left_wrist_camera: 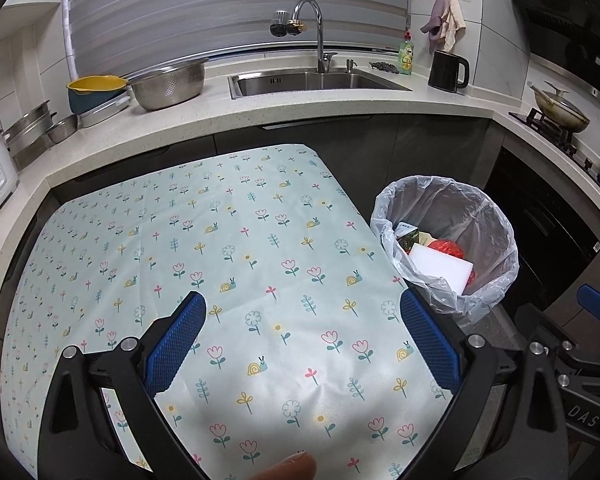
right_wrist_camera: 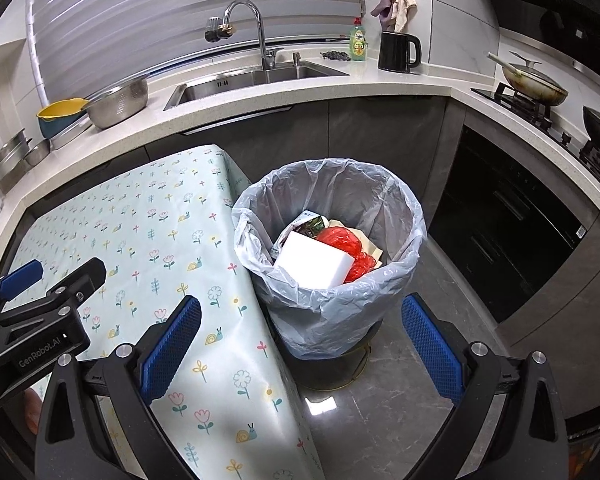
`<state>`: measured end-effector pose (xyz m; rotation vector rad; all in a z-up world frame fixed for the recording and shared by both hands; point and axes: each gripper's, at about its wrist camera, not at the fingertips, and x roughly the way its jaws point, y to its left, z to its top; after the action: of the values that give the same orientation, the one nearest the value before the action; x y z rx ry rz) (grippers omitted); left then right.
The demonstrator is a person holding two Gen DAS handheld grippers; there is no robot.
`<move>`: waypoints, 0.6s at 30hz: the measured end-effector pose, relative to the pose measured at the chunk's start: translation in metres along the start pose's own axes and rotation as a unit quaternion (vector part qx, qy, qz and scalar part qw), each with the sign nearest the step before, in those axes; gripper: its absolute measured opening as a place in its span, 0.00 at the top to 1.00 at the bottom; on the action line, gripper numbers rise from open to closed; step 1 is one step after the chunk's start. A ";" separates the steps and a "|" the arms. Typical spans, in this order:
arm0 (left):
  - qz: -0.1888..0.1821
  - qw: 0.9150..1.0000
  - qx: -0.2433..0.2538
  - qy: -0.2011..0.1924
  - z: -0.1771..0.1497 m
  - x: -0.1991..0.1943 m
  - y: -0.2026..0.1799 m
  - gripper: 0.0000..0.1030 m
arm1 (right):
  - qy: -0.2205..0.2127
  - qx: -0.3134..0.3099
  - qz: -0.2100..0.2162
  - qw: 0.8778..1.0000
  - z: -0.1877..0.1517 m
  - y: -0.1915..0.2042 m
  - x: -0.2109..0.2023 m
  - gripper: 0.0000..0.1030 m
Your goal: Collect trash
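Left wrist view: my left gripper point(left_wrist_camera: 302, 342) is spread wide, holding nothing, above the floral tablecloth point(left_wrist_camera: 204, 240). The lined trash bin point(left_wrist_camera: 446, 248) stands beyond my right finger.

Right wrist view: my right gripper point(right_wrist_camera: 300, 344) is spread, empty; the trash bin point(right_wrist_camera: 332, 264), containing a white foam block point(right_wrist_camera: 316, 260) and red wrapper point(right_wrist_camera: 340, 240), stands ahead between my fingers.

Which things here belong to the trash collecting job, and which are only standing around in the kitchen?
Belonging to the job:
- trash bin with its plastic liner
- white foam block inside it
- red wrapper inside it
- left gripper, open
- right gripper, open

Only standing around:
- colander
- kettle
- dish soap bottle
- frying pan
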<state>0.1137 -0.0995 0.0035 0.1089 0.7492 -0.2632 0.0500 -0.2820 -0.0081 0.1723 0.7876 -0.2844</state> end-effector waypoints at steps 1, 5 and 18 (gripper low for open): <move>0.001 1.000 0.000 0.000 0.000 0.000 -0.001 0.09 | 0.000 0.000 0.000 1.000 0.000 -0.001 0.000 0.06; 0.001 1.000 0.001 0.001 0.000 0.000 -0.003 0.09 | 0.001 -0.001 -0.001 1.000 -0.001 -0.003 0.000 0.06; -0.001 1.000 0.009 0.019 -0.006 0.007 -0.010 0.09 | 0.009 -0.006 0.000 1.000 -0.004 -0.005 0.005 0.06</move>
<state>0.1118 -0.1098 -0.0057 0.1308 0.7853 -0.2713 0.0491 -0.2865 -0.0142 0.1643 0.8067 -0.2779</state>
